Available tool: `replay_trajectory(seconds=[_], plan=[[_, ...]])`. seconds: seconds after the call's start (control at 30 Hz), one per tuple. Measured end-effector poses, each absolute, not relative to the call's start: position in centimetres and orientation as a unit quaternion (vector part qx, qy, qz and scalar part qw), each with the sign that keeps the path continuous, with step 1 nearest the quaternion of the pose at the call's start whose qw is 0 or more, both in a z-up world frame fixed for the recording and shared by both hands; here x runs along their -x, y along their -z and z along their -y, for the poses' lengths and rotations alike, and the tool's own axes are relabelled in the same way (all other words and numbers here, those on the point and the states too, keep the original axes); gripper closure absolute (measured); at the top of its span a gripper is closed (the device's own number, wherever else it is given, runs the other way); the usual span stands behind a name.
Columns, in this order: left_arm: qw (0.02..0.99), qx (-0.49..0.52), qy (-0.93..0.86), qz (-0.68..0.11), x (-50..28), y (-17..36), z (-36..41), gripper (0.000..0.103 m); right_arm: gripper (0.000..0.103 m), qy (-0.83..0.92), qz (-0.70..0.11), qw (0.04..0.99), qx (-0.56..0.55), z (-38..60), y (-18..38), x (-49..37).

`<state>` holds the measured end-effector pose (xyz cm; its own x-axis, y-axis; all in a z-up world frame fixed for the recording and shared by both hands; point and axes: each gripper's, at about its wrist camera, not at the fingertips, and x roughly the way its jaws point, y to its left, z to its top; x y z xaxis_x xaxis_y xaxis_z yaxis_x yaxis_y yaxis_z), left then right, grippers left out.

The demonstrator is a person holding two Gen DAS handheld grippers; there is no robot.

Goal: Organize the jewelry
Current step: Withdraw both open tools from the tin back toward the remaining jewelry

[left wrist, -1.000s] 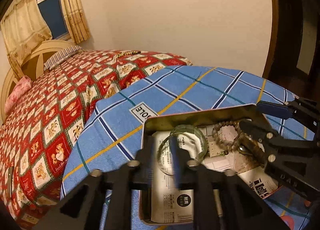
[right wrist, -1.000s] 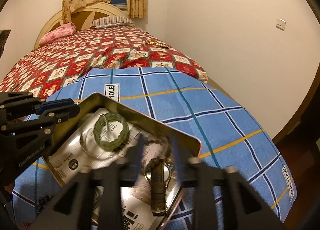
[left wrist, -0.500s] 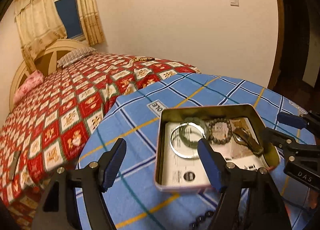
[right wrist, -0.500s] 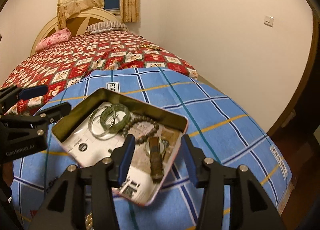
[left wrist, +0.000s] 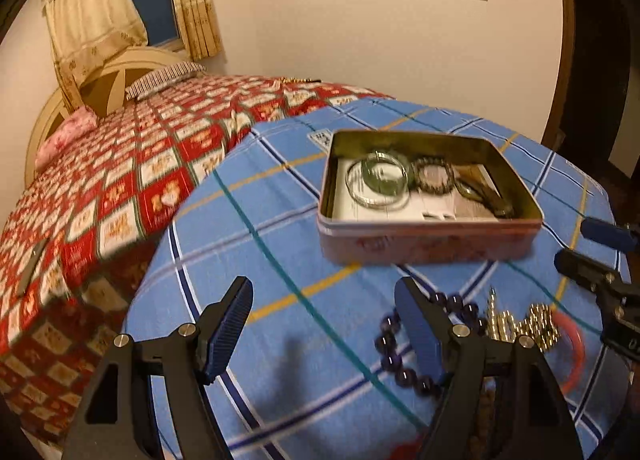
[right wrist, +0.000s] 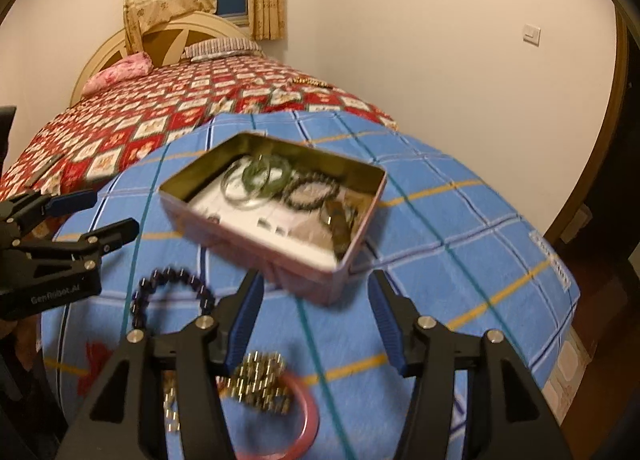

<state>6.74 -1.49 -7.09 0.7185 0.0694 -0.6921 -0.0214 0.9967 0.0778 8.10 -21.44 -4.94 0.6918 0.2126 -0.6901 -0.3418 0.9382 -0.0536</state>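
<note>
Left tool (left wrist: 324, 324): jaws spread wide, nothing between them, angled downward. Right tool (right wrist: 314, 320): jaws opening, nothing gripped, angled downward, positioned beside the left tool.

Each view comes from a fisheye camera mounted behind a gripper's two fingers, facing forward and angled down at the blue cloth (left wrist: 280, 220).

Left wrist view: the left gripper (left wrist: 324, 324) fills the bottom of the frame; the tin (left wrist: 430, 238) lies right of centre at close range.

Right wrist view: the right gripper (right wrist: 314, 318) fills the bottom; the tin (right wrist: 256, 244) sits at centre, turned cornerwise.

Shared by both views: the tin, the cloth, the dark beads (left wrist: 404, 356) (right wrist: 168, 278), the bed (left wrist: 120, 188) (right wrist: 160, 116), and the wall. Each view shows the other gripper at its edge.
</note>
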Motion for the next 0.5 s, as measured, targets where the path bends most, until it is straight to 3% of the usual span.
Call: replay_trajectory(seconds=[0.5], plan=[[0.913, -0.041, -0.025, -0.406, -6.0, 9.7, 2.4, 0.029, 0.046, -0.173, -0.384, 0.902, 0.099, 20.3, 7.1, -5.5]])
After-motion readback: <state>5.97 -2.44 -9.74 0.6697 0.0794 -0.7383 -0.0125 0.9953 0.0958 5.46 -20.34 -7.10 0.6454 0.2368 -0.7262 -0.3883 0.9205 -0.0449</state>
